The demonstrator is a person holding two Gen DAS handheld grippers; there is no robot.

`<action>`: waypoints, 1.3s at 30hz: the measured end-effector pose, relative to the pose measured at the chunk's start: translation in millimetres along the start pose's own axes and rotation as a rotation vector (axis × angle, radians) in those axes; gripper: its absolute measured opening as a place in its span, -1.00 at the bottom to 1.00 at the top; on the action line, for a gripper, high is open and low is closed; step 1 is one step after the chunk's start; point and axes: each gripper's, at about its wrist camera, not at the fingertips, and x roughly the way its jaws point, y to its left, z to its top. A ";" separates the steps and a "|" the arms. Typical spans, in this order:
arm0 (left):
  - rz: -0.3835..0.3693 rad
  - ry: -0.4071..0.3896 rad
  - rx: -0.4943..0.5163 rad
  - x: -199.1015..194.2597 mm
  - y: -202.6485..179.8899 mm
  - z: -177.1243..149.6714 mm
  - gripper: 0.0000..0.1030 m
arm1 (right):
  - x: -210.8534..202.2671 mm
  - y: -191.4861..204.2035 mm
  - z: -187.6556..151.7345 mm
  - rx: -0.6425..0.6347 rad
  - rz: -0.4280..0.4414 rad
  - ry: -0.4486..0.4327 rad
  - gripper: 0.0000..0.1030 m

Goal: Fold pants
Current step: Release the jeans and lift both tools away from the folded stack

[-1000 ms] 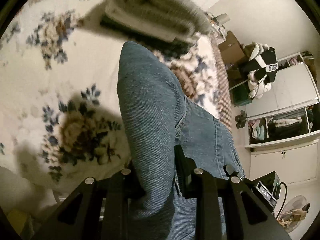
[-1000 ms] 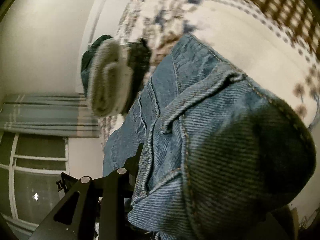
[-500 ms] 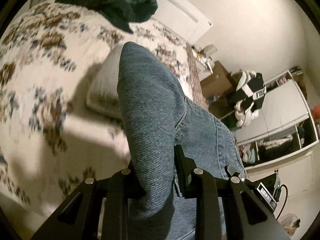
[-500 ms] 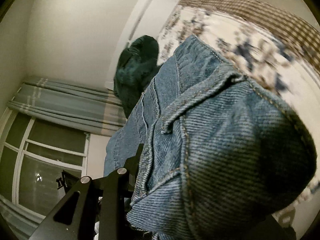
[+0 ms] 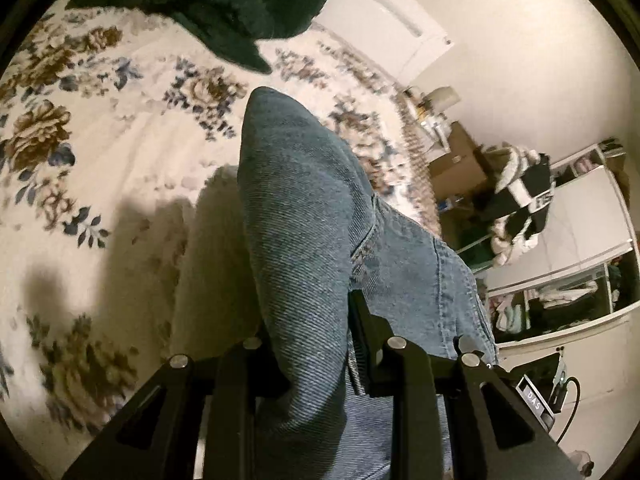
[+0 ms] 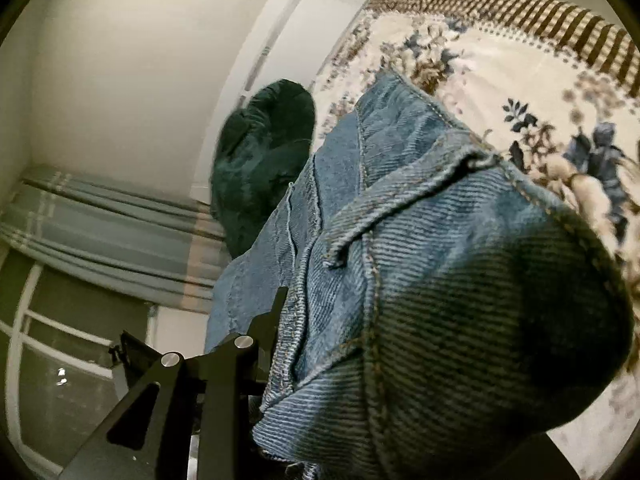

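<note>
The blue jeans [image 5: 304, 216] are held up in the air above a floral bedspread [image 5: 100, 160]. My left gripper [image 5: 316, 320] is shut on a fold of the denim, which stands up between its fingers and drapes off to the right. My right gripper [image 6: 320, 320] is shut on the jeans [image 6: 440, 280] near a stitched hem or waistband; the bunched cloth covers its right finger and fills the lower right of that view.
A dark green garment [image 5: 224, 4] lies on the far end of the bed, also seen in the right wrist view [image 6: 260, 168]. A white door [image 6: 288, 40], curtain [image 6: 100, 220] and window stand left. A shelf with clothes [image 5: 560, 300] and boxes stand right of the bed.
Both grippers have carried the jeans on across the bed. The folded grey and dark stack seen a second ago has left both views; the green garment has come into view.
</note>
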 end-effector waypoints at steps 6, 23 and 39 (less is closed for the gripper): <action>0.031 0.057 -0.029 37.0 47.9 3.5 -0.52 | 71.9 -46.2 2.8 0.023 -0.076 0.113 -0.28; 0.194 0.066 0.051 8.7 10.5 -22.2 -0.31 | 7.6 -66.0 8.7 0.023 -0.301 0.112 -0.35; 0.490 -0.080 0.300 -66.3 -63.1 -64.2 0.79 | -40.2 67.7 -43.7 -0.432 -0.723 0.042 0.99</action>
